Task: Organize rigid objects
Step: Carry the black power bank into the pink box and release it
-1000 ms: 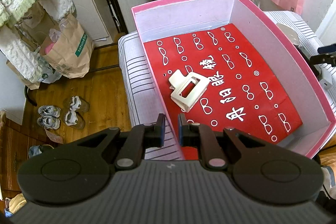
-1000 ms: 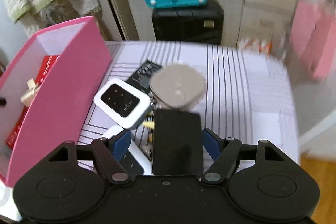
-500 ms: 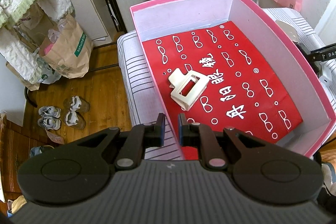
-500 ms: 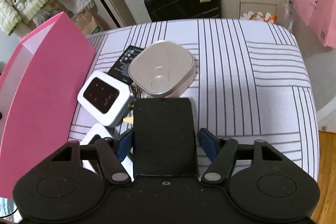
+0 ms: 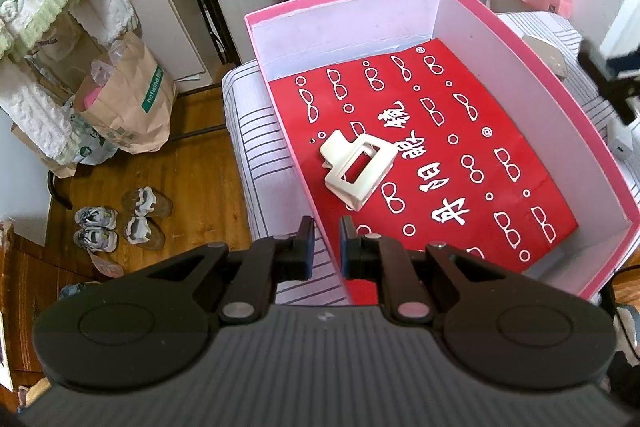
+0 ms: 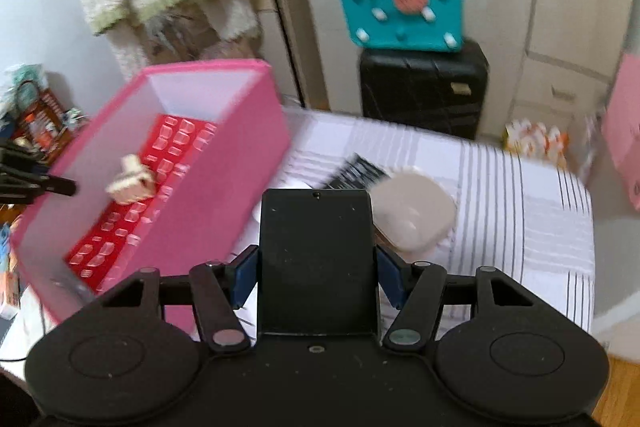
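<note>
Left gripper (image 5: 323,241): clamped on pink box (image 5: 472,27) wall. Right gripper (image 6: 316,269): clamped on black slab (image 6: 316,259). Inside box: cream hair claw (image 5: 357,174).

A: How is the light?
B: Bright and even, soft shadows. The left wrist view is sharp; the red sheet (image 5: 440,147) shows crisp print.
A: And the right wrist view?
B: Smeared by motion blur; the pink box (image 6: 224,187) and teal bag (image 6: 400,11) are soft. Both bend at the edges, with dark corners.
</note>
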Demonstrator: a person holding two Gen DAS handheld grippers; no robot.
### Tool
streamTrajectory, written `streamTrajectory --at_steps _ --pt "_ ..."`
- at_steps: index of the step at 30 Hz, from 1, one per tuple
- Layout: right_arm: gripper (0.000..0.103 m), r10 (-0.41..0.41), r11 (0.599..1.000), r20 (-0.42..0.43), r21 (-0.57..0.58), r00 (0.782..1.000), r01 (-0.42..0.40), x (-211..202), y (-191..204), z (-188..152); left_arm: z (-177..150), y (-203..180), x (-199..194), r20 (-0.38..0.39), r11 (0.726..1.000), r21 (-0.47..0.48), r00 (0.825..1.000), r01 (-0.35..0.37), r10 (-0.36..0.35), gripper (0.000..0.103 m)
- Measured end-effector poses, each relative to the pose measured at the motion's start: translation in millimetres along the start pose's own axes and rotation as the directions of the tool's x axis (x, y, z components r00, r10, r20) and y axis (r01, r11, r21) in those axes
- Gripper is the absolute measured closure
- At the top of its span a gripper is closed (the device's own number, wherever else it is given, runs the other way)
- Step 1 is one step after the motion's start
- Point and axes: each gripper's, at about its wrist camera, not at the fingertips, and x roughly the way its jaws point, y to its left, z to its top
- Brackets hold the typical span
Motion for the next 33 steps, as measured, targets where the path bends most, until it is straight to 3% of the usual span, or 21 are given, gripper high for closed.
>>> streamTrajectory --at_steps 6,12,19,23,28,33 --pt "0.036 0.104 0.978 0.069 -0.189 0.992 -0.089 -32 51 33 4 1 0 -0.018 1.000 0.024 1.000 0.013 -0.012 0.091" --pt "0.036 0.167 0.874 -0.013 -0.460 0.986 -0.154 -17 116 66 6 6 1 -0.029 1.000 0.011 0.999 0.027 -0.026 0.091" --pt "0.036 0.091 0.764 -0.066 -0.635 0.994 -0.112 59 155 87 7 4 1 -0.034 0.999 0.028 0.999 0.024 -0.023 0.091" --pt "0.036 0.036 0.721 -0.164 -0.679 0.986 -0.140 112 167 102 10 5 2 -0.049 0.999 0.031 0.998 0.029 -0.028 0.091" --pt "0.036 -0.044 0.661 -0.196 -0.741 0.980 -0.119 151 176 118 9 5 1 -0.043 0.999 0.019 0.999 0.030 -0.029 0.091" --pt "0.036 -0.018 0.608 -0.285 -0.764 0.958 -0.216 172 179 122 7 3 1 -0.038 1.000 0.022 0.999 0.017 -0.016 0.091"
